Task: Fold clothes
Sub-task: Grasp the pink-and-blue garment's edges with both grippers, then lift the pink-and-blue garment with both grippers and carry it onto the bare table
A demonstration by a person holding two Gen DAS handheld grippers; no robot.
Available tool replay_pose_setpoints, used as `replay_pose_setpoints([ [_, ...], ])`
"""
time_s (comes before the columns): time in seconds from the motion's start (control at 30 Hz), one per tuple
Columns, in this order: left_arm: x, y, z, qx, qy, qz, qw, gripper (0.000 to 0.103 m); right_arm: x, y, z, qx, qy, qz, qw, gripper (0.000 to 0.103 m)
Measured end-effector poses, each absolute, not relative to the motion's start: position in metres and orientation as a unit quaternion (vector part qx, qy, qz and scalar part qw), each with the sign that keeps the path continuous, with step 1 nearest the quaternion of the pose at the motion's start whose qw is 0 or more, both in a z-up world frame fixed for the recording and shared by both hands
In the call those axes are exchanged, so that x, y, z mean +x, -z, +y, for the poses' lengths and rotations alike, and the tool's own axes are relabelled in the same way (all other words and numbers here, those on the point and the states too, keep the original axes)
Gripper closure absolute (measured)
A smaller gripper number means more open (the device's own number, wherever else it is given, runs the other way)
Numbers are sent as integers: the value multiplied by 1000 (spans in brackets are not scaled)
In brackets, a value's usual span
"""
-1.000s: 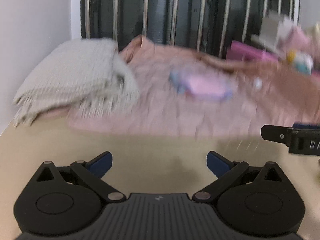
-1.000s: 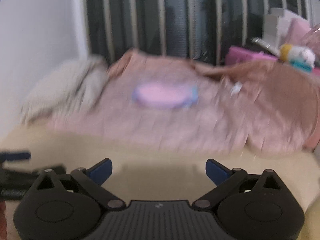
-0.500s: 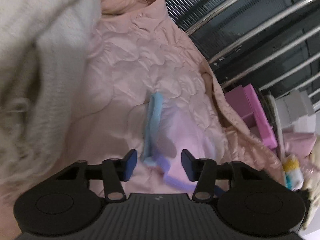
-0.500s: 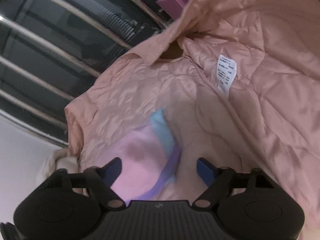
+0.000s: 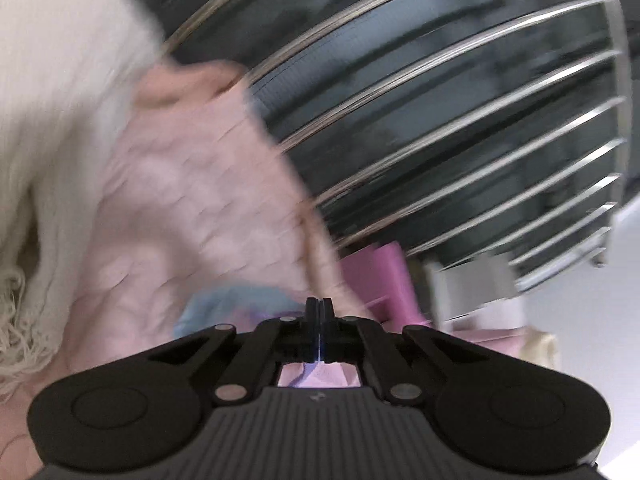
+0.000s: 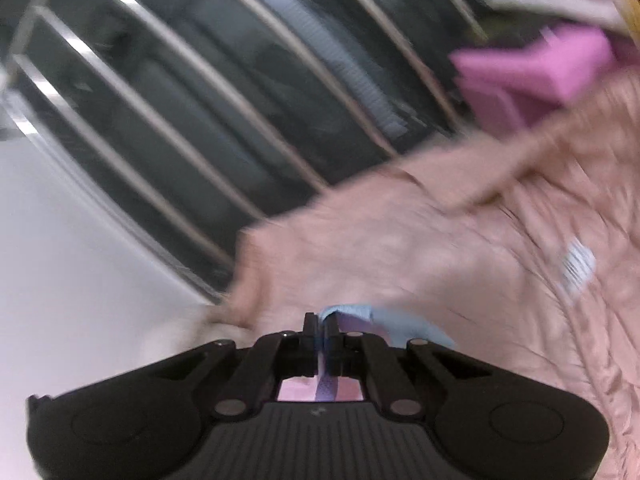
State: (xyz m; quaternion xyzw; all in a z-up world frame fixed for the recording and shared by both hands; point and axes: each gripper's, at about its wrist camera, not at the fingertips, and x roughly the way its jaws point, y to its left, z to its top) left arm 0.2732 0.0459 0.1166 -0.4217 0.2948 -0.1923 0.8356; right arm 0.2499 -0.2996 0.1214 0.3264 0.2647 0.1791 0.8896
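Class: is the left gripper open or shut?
Shut. The left gripper has its jaws together, pinching a pink and blue garment.

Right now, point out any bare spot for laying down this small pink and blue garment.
No bare tabletop shows in either view. The quilted pink jacket fills the space ahead, bordered by the cream knitted sweater, the magenta boxes and the dark metal-barred window. Both grippers are shut on the small pink and blue garment.

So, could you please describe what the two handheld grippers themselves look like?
Both look identical. The left gripper and right gripper are matte black, with a ribbed grey centre plate, round housings either side, angled link bars with silver pivot pins, and blue-lined finger pads. No cables or sleeves show.
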Motion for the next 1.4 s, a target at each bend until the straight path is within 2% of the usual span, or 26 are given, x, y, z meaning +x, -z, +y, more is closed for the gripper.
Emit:
replay_pose_setpoints([
  [0.17,186,-237,50,-390,240,172,872,103,168,-231,-294,296,-247,153,910,101],
  [0.37,42,-381,44,-321,282,25,904,103,33,-360,-304,252,-317,14,914,101],
  [0.53,-38,-450,35,-286,280,-41,916,103,-58,-437,-308,203,-327,-62,921,101],
  [0.63,-55,-462,32,-278,277,-48,919,103,-91,-463,-310,188,-317,-88,925,101],
  [0.83,-25,-435,35,-267,259,-4,928,103,-64,-452,-306,187,-291,-56,937,101],
  [1.0,88,-367,37,-276,183,88,940,103,46,-394,-287,190,-223,41,955,101],
  [1.03,119,-345,36,-274,160,113,942,94,77,-376,-282,186,-195,67,961,101],
  [1.07,146,-319,36,-274,125,126,945,68,112,-354,-275,181,-168,99,964,100],
  [1.1,166,-289,39,-266,86,159,947,55,149,-330,-269,173,-139,136,965,95],
  [1.13,185,-259,41,-257,46,194,946,48,182,-301,-262,161,-106,186,963,82],
  [1.2,183,-211,52,-261,19,243,934,48,217,-247,-251,133,-63,264,953,81],
  [1.27,157,-174,63,-265,25,265,927,48,213,-209,-244,123,-83,279,949,80],
  [1.4,87,-121,68,-242,60,294,923,47,144,-171,-220,70,-156,294,940,57],
])
